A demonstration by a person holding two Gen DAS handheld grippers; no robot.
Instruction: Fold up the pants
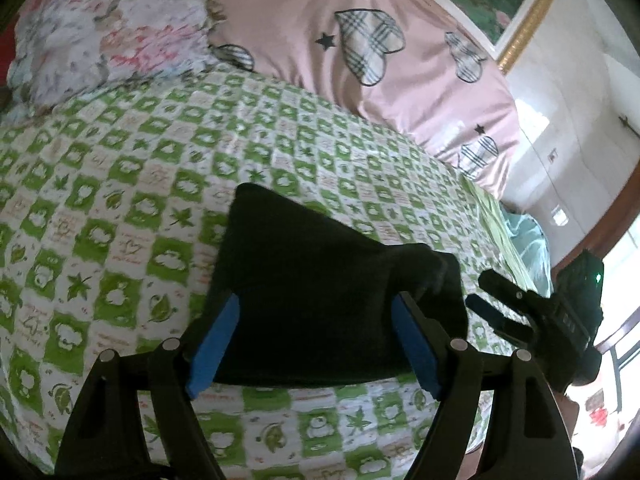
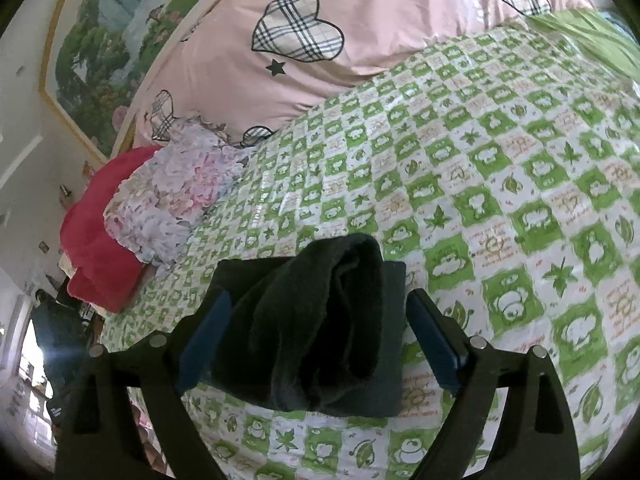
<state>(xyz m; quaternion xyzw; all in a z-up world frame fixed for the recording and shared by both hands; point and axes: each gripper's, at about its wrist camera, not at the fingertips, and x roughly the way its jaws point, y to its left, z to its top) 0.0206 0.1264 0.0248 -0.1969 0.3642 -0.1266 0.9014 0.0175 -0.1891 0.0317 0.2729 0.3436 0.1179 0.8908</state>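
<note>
The black pants (image 1: 304, 280) lie folded into a compact bundle on the green-and-white checked bedsheet (image 1: 120, 208). My left gripper (image 1: 316, 300) straddles one end of the bundle, its blue pads (image 1: 218, 340) wide apart and not pressing the cloth. In the right wrist view the pants (image 2: 320, 320) show a rolled, thick fold on top. My right gripper (image 2: 320, 300) stands open over them with a gap at each pad. The right gripper (image 1: 480, 290) also shows at the bundle's right end in the left wrist view.
A pink duvet with plaid hearts (image 1: 360, 40) is heaped at the back of the bed. A ruffled floral cloth (image 2: 168, 200) and a red blanket (image 2: 100, 240) lie at one side. A framed picture (image 2: 92, 60) hangs on the wall behind.
</note>
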